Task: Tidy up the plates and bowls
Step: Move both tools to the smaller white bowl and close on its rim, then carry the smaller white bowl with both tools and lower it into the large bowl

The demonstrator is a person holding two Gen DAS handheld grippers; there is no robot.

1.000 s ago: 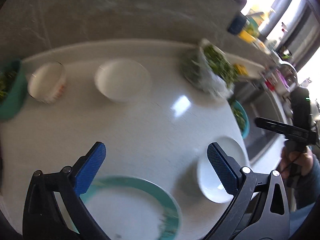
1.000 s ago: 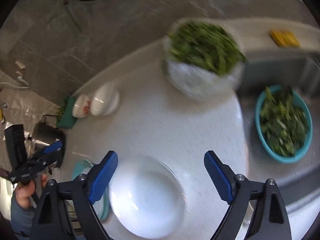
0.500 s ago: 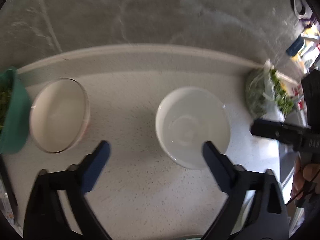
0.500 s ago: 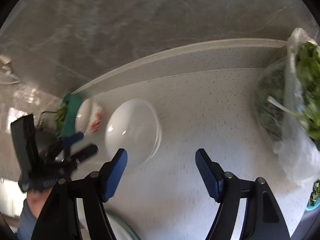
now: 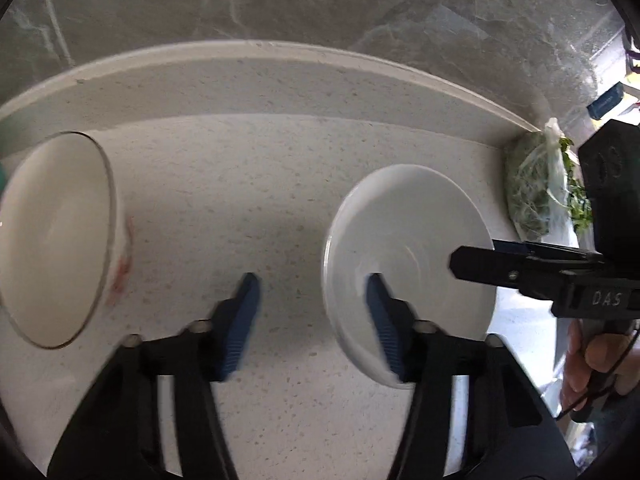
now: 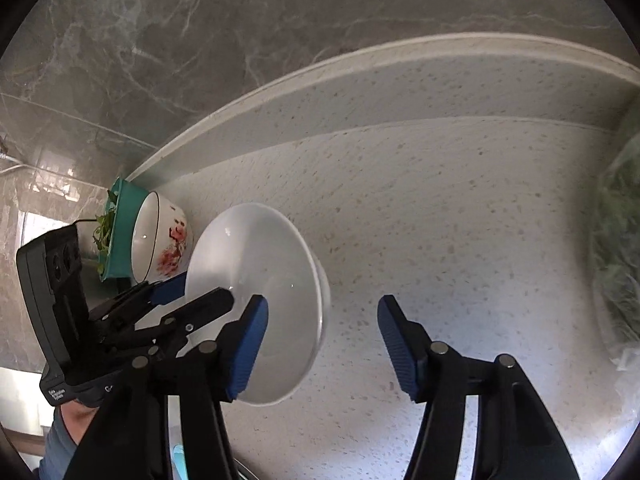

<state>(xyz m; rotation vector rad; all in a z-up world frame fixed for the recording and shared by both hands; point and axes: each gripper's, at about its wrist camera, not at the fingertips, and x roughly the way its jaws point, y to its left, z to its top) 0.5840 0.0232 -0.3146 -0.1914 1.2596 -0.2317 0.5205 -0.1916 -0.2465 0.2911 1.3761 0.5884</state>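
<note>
A white bowl [image 5: 404, 248] sits on the speckled table [image 5: 248, 184], and both tools meet at it. The left hand-held gripper [image 5: 312, 320] has just been closing — its jaws stand narrow and straddle the bowl's near-left rim, 1 blue pad inside the bowl and 1 outside, though whether they press the rim I cannot tell. The right hand-held gripper [image 6: 322, 344] has also just been closing, now about half wide; its left pad is over the bowl's [image 6: 256, 280] near side, its right pad over bare table, gripping nothing. Left of the bowl stands a bowl with red print [image 6: 162, 248], a teal basin [image 6: 120, 232] of greens just beyond it. Right of the bowl, a bag of greens [image 5: 536, 192] lies against the backsplash.
</note>
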